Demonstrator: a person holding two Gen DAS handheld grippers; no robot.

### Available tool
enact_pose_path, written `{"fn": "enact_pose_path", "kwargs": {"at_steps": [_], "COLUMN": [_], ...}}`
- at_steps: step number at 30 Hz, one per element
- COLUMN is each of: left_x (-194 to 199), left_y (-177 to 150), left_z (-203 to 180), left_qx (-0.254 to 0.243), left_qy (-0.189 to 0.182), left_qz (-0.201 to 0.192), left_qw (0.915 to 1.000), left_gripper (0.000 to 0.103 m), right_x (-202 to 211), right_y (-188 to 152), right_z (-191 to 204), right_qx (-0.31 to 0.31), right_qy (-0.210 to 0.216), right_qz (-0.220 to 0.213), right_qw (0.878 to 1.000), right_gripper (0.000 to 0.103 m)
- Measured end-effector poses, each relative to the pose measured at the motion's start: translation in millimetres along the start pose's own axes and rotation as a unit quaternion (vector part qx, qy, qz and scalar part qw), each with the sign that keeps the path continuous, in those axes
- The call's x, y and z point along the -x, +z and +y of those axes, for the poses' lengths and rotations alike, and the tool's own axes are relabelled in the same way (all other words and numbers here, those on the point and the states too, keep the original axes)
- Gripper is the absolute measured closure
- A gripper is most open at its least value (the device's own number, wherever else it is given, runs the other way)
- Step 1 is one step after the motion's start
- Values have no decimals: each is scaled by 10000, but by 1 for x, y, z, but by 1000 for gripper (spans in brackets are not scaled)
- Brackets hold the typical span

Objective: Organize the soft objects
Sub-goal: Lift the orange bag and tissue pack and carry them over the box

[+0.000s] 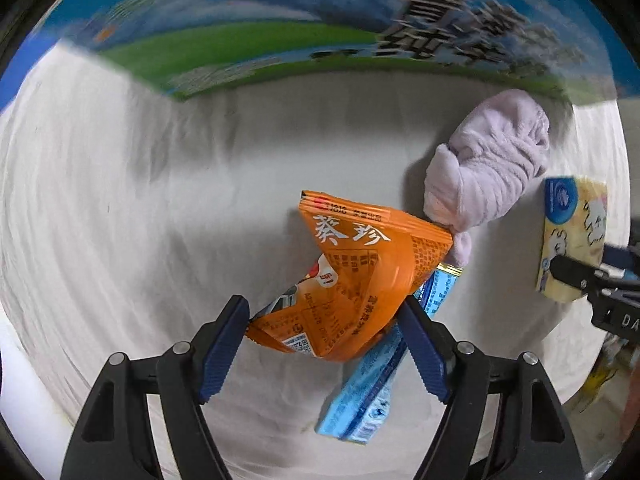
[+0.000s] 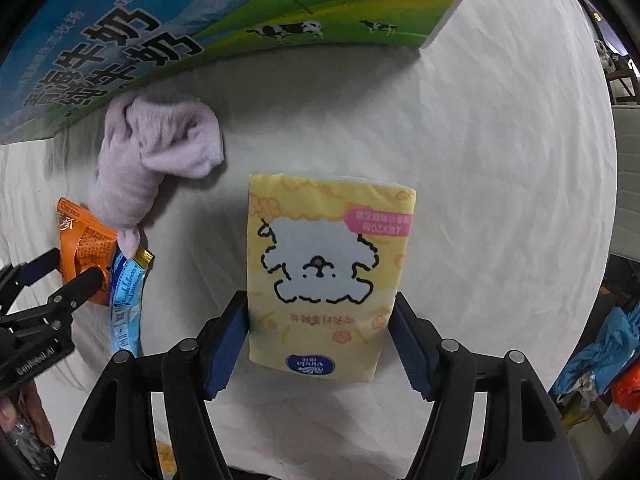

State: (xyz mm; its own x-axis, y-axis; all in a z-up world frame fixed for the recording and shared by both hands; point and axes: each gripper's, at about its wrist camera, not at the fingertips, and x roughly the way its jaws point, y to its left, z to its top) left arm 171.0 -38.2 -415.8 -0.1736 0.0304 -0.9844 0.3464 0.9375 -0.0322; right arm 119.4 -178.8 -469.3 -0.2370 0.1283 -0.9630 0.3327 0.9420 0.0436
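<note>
My left gripper [image 1: 324,312] is shut on a crumpled orange snack packet [image 1: 352,288] and holds it above the white cloth. A light blue sachet [image 1: 372,392] lies under it, and a rolled lilac towel [image 1: 488,164] lies beyond. My right gripper [image 2: 318,312] is shut on a yellow tissue pack with a white dog drawing [image 2: 324,272]. From the right wrist view the towel [image 2: 156,152], the orange packet [image 2: 80,244], the blue sachet [image 2: 128,296] and the left gripper [image 2: 64,276] show at the left. The tissue pack [image 1: 572,236] shows at the right of the left view.
A large milk carton box with a blue and green print [image 1: 280,36] stands at the back of the cloth-covered table [image 1: 120,200]; it also shows in the right view [image 2: 160,24]. The table edge falls away at the right [image 2: 600,184], with clutter beyond.
</note>
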Motion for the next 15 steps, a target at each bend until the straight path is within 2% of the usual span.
{"fn": "enact_pose_path", "kwargs": {"at_steps": [3, 5, 7, 10, 12, 15], "left_x": [16, 22, 26, 31, 34, 17], "left_y": [-15, -21, -26, -23, -10, 1], "left_z": [44, 61, 71, 65, 48, 17], "left_qx": [727, 1090, 1309, 1049, 641, 40], "left_qy": [-533, -913, -1157, -976, -632, -131], "left_qz": [-151, -191, -225, -228, -151, 3], "left_qw": [9958, 9896, 9844, 9894, 9958, 9999], "left_gripper": [28, 28, 28, 28, 28, 28], "right_x": [9, 10, 13, 13, 12, 9], "right_y": [-2, -3, -4, 0, 1, 4], "right_z": [-11, -7, -1, 15, 18, 22], "right_qx": [133, 239, 299, 327, 301, 206], "right_qy": [65, 96, 115, -3, -28, 3], "right_qz": [-4, -22, -31, -25, -10, -4], "right_qw": [9999, 9997, 9995, 9995, 9995, 9998], "right_gripper": [31, 21, 18, 18, 18, 18]}}
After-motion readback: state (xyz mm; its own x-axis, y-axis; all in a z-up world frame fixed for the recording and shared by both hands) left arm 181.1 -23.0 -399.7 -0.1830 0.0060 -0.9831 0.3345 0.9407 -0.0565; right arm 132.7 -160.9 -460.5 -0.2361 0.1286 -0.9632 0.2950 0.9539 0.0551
